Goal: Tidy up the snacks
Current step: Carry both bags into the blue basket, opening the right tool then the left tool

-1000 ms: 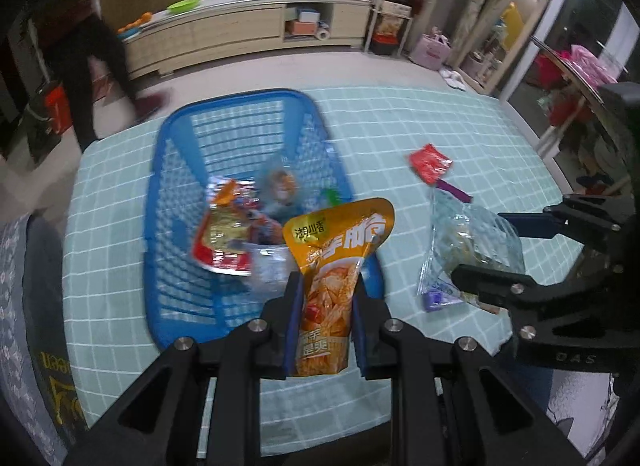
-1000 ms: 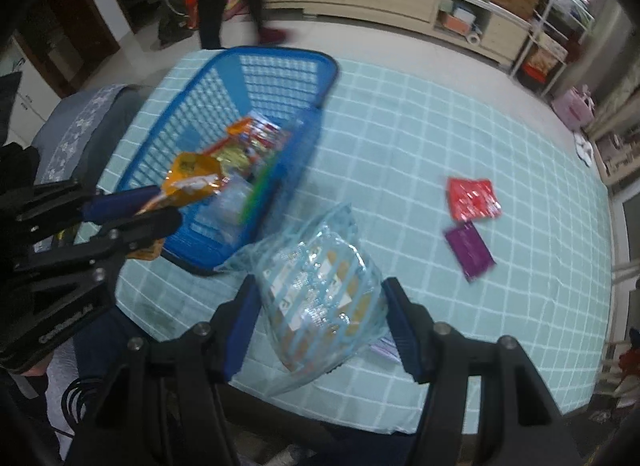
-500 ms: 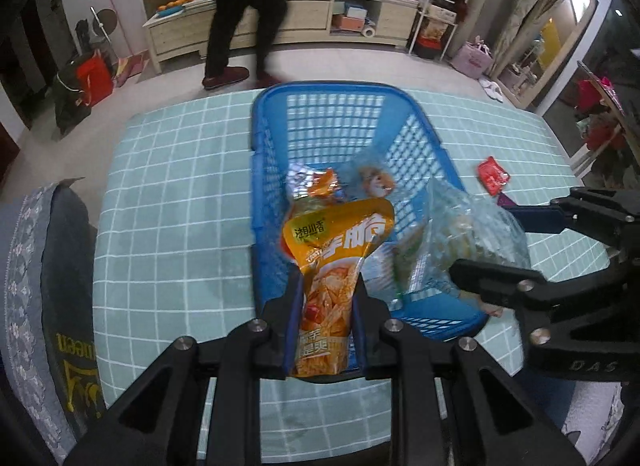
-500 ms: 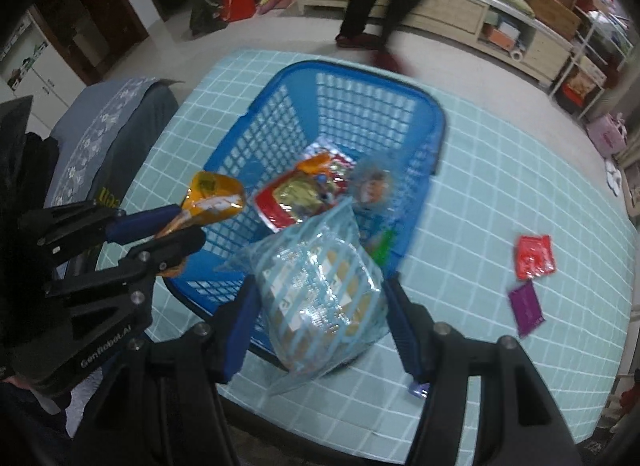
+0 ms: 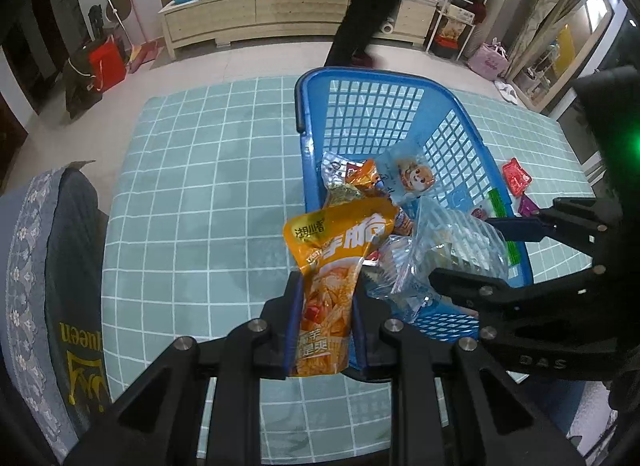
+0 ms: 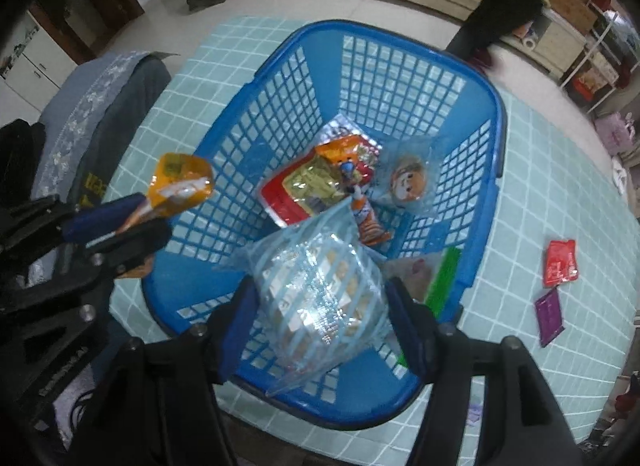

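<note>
Left gripper (image 5: 324, 306): clenched on the orange pouch (image 5: 336, 266), long axis toward 12 o'clock; basket wall at 1 o'clock.
Blue basket (image 6: 400, 53): directly beneath the right gripper.
Right gripper (image 6: 320, 306): jaws just widening, striped clear bag (image 6: 320, 286) between them, over the near corner.

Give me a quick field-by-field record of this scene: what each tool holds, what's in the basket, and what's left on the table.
left tool: shut on orange pouch
right tool: jaws just opening, clear striped bag between them, over blue basket
in basket: red-and-yellow packet, cartoon-face bag
on table, outside basket: red packet, purple packet
</note>
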{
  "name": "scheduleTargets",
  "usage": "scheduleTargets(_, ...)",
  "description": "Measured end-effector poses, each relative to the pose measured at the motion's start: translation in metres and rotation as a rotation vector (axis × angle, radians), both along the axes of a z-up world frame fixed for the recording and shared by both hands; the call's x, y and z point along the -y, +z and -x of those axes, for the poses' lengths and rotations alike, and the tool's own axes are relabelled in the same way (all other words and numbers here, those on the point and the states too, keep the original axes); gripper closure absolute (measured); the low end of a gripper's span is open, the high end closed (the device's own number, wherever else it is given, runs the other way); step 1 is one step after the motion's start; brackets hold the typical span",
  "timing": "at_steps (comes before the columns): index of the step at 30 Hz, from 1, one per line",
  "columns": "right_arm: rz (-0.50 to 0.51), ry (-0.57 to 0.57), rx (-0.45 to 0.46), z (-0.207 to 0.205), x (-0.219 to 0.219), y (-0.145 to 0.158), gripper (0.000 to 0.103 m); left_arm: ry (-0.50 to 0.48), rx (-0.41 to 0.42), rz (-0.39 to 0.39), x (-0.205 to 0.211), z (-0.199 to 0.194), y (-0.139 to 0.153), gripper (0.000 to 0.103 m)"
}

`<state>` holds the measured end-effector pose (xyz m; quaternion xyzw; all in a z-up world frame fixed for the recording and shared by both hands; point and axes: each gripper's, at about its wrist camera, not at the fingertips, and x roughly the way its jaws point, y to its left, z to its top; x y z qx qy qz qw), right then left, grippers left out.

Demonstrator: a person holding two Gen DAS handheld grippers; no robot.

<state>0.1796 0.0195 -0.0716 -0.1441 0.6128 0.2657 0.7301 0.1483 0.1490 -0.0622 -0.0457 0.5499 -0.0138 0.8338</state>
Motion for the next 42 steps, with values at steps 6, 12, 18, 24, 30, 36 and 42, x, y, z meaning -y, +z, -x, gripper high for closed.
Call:
scheduleTargets(6, -0.015, -0.035, 0.045, 0.004, 0.014, 0.021, 0.012, 0.001, 0.001, -0.006, 0.003, 0.003, 0.003, 0.082)
scheduleTargets(12, -0.026, -0.095, 0.047, -0.002, 0.042, 0.032, 0.008, -0.026, 0.018, -0.009, 0.019, 0.0, 0.013, 0.082)
scheduleTargets(18, -0.015, -0.166, 0.033, -0.007, 0.067, 0.031, 0.008, -0.067, 0.016, -0.017, 0.043, -0.007, 0.015, 0.082)
scheduleTargets(24, -0.005, -0.196, 0.027, -0.009, 0.082, 0.023, 0.007, -0.094, -0.004, -0.022, 0.064, -0.015, 0.006, 0.082)
scheduleTargets(30, -0.012, -0.209, 0.023, -0.011, 0.091, 0.015, 0.007, -0.107, -0.035, -0.022, 0.077, -0.023, -0.012, 0.082)
scheduleTargets(36, -0.025, -0.233, 0.012, -0.018, 0.1, 0.006, 0.007, -0.098, -0.064, -0.018, 0.078, -0.029, -0.025, 0.082)
scheduleTargets(42, -0.042, -0.217, -0.012, -0.017, 0.096, -0.003, 0.007, -0.084, -0.07, -0.021, 0.077, -0.029, -0.031, 0.079)
